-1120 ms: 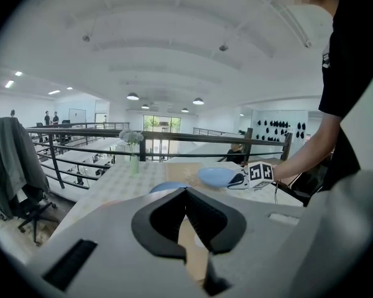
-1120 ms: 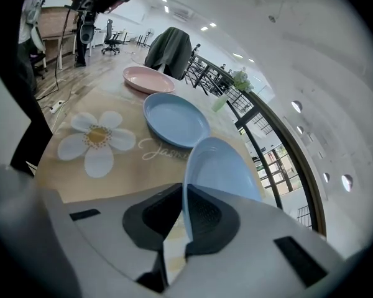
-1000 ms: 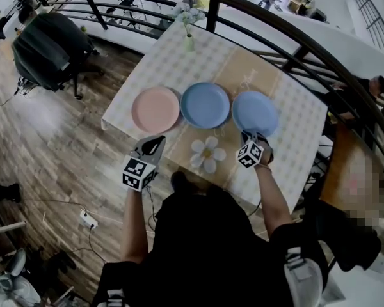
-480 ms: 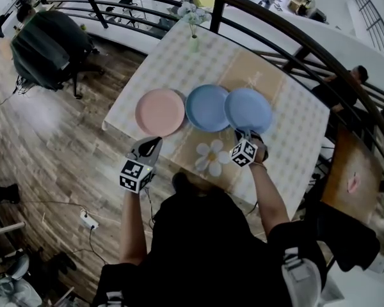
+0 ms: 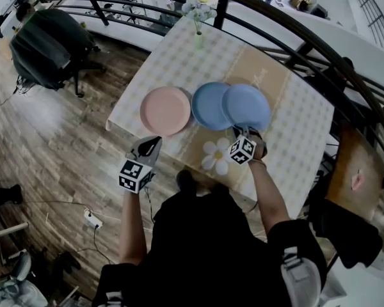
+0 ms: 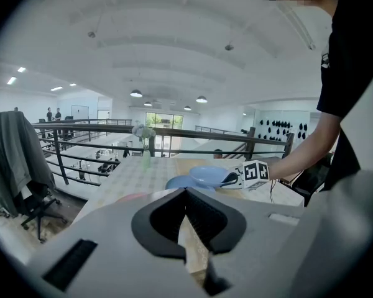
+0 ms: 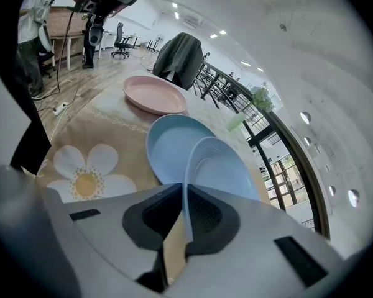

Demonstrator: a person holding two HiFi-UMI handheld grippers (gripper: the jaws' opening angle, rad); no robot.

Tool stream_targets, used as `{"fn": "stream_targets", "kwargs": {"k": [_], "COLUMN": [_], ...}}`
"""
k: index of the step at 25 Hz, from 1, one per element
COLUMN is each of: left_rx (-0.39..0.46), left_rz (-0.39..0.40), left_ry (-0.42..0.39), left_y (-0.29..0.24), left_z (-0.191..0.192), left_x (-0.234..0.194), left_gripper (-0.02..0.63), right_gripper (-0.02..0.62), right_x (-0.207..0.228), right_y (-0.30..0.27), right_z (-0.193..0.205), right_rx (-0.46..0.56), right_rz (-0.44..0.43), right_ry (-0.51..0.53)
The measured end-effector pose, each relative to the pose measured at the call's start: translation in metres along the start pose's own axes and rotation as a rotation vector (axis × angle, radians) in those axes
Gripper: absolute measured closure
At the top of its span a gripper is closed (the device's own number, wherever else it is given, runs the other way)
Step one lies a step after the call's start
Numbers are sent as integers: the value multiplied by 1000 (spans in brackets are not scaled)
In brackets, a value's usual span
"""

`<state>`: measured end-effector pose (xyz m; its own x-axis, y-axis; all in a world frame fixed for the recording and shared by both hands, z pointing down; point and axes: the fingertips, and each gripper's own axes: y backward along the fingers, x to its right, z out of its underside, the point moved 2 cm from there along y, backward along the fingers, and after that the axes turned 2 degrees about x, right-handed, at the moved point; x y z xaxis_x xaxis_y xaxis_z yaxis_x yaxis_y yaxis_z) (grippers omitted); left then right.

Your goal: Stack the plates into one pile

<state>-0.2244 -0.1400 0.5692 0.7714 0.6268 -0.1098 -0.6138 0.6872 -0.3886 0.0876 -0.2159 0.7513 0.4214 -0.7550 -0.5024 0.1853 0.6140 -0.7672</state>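
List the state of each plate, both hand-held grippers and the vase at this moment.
Pink plate: flat on the table, untouched.
Middle blue plate: flat on the table, partly under the lifted plate.
Right blue plate: lifted by its rim, overlapping the middle blue plate.
Right hand-held gripper: shut on the right blue plate.
Left hand-held gripper: shut, empty.
Flower vase: upright.

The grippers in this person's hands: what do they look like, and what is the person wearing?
Both the left gripper and the right gripper have a pale grey plastic body, black ribbed pads lining the jaws in a V, and a white cube printed with black square markers. The person wears a black short-sleeved top.
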Motion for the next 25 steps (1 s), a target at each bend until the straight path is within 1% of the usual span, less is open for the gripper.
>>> {"fn": "stream_targets", "kwargs": {"k": [4, 13, 18, 25], "left_rx": [-8, -13, -21, -28], "left_rz": [8, 18, 8, -6], "left_ry": [-1, -4, -1, 7], "left_y": [3, 8, 16, 27], "left_z": [4, 5, 13, 22], "left_x": [-9, -26, -39, -48], "left_gripper": [606, 606, 606, 606], "right_gripper": [575, 575, 577, 577], "right_x": [-5, -20, -27, -40], "right_y": [-6, -23, -33, -41], "right_z": [-13, -40, -58, -79], "right_rx": [3, 16, 36, 58], "right_rz": [4, -20, -23, -30], "right_ry": [10, 37, 35, 66]}}
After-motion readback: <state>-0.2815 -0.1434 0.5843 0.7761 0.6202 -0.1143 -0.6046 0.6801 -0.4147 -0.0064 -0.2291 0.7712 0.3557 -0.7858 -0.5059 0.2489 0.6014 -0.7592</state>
